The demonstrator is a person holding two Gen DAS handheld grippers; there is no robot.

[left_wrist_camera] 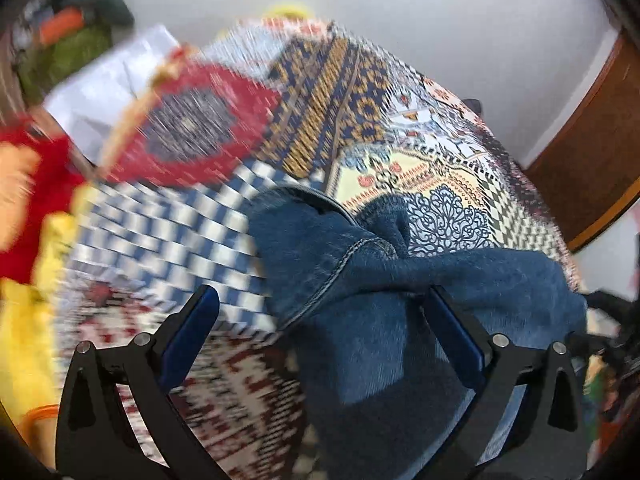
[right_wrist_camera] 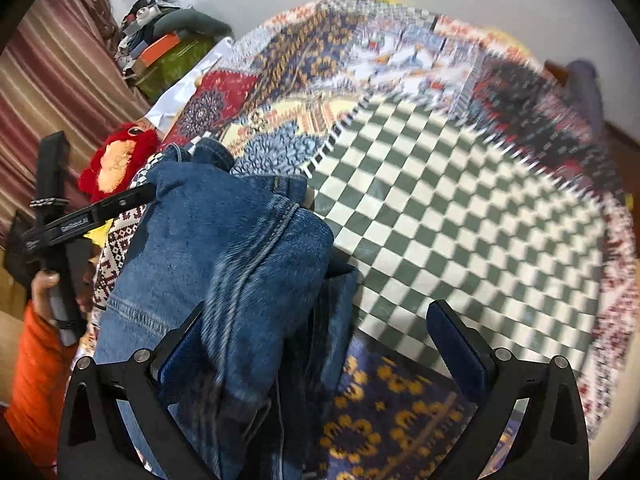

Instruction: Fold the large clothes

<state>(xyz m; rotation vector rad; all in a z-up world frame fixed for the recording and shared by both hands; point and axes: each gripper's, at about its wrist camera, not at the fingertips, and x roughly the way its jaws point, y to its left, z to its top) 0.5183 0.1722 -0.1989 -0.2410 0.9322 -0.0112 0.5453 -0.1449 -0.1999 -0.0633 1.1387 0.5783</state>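
A pair of blue jeans (left_wrist_camera: 400,360) lies bunched on a patchwork blanket (left_wrist_camera: 340,120). My left gripper (left_wrist_camera: 322,300) is open, hovering over the left side of the jeans; the denim covers the space by its right finger (left_wrist_camera: 452,328). In the right wrist view the jeans (right_wrist_camera: 200,240) are heaped at the left of the blanket's green checked patch (right_wrist_camera: 460,220). My right gripper (right_wrist_camera: 318,316) is open, with denim folds lying against its left finger (right_wrist_camera: 180,352). The left gripper (right_wrist_camera: 92,212) shows there too, held by a hand in an orange sleeve (right_wrist_camera: 36,360), its tip at the jeans' edge.
A red plush toy (right_wrist_camera: 116,160) and yellow cloth (left_wrist_camera: 24,320) lie at the blanket's left edge. Boxes and bags (right_wrist_camera: 168,48) are piled at the back left by a striped curtain (right_wrist_camera: 48,80). Brown wooden furniture (left_wrist_camera: 592,152) stands to the right against a white wall.
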